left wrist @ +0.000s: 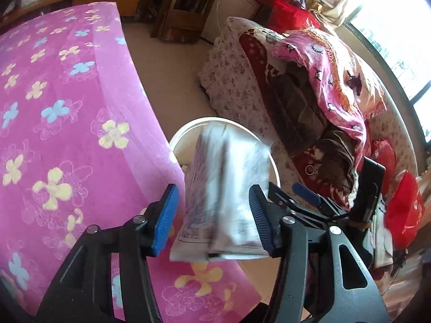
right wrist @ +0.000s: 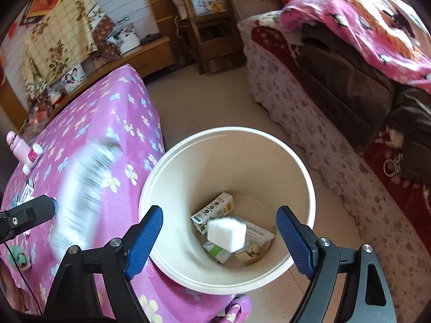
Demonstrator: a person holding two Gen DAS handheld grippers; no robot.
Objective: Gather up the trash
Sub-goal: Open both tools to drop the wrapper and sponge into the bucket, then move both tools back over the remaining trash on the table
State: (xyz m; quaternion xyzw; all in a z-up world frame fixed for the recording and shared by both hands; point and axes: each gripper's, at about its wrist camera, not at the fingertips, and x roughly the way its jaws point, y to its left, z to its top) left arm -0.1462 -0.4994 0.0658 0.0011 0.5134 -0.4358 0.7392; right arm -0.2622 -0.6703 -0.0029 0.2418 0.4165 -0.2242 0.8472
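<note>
My right gripper jaws gape over the white bin, a white block between them, untouched. My left gripper jaws stand apart around a blurred paper packet.

One white bin stands on the floor, and inside it lie two green-and-white cartons, one white block, one printed paper packet and one crumpled brownish scrap. Two tools are in view, the left tool and the right tool, each with two blue pads, and one blurred white printed wrapper sits between the left tool's pads. On the pink flowered desk there is one pink bottle and one small pink-and-white tube.
</note>
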